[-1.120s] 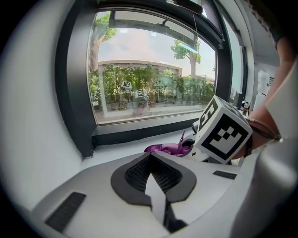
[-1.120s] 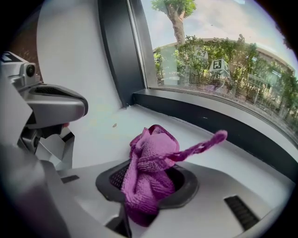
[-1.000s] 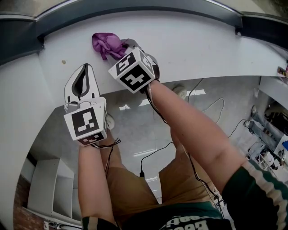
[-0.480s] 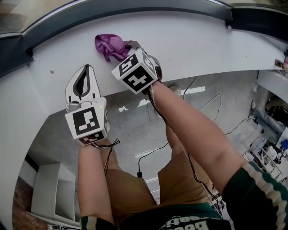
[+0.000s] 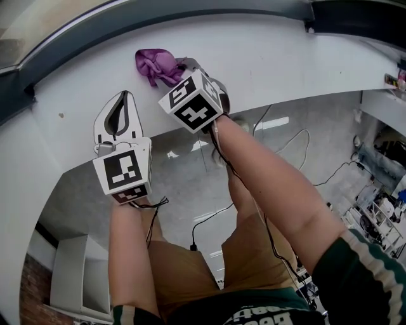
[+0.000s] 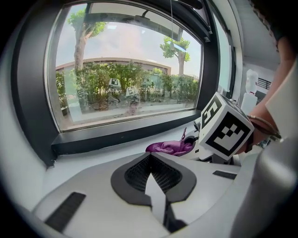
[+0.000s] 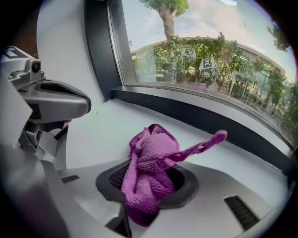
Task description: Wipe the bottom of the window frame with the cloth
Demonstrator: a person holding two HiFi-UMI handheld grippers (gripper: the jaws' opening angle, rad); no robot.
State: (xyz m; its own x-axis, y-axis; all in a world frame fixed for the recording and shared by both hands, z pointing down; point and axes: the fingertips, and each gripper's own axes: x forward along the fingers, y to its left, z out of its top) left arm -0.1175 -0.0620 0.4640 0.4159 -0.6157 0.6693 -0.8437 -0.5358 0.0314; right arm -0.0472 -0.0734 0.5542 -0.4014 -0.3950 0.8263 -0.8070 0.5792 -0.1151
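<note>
Cloth (image 7: pixel 148 173): one, in right tongs (image 5: pixel 181 65).

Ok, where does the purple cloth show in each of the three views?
Head view: the purple cloth is upper left of centre, over the white sill.
Left gripper view: right of centre, just below the frame.
Right gripper view: lower centre, clamped in the right hand-held gripper.
Shared landmark: the dark bottom of the window frame behind the cloth.

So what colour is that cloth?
Purple cloth, clearest in the right gripper view.
</note>
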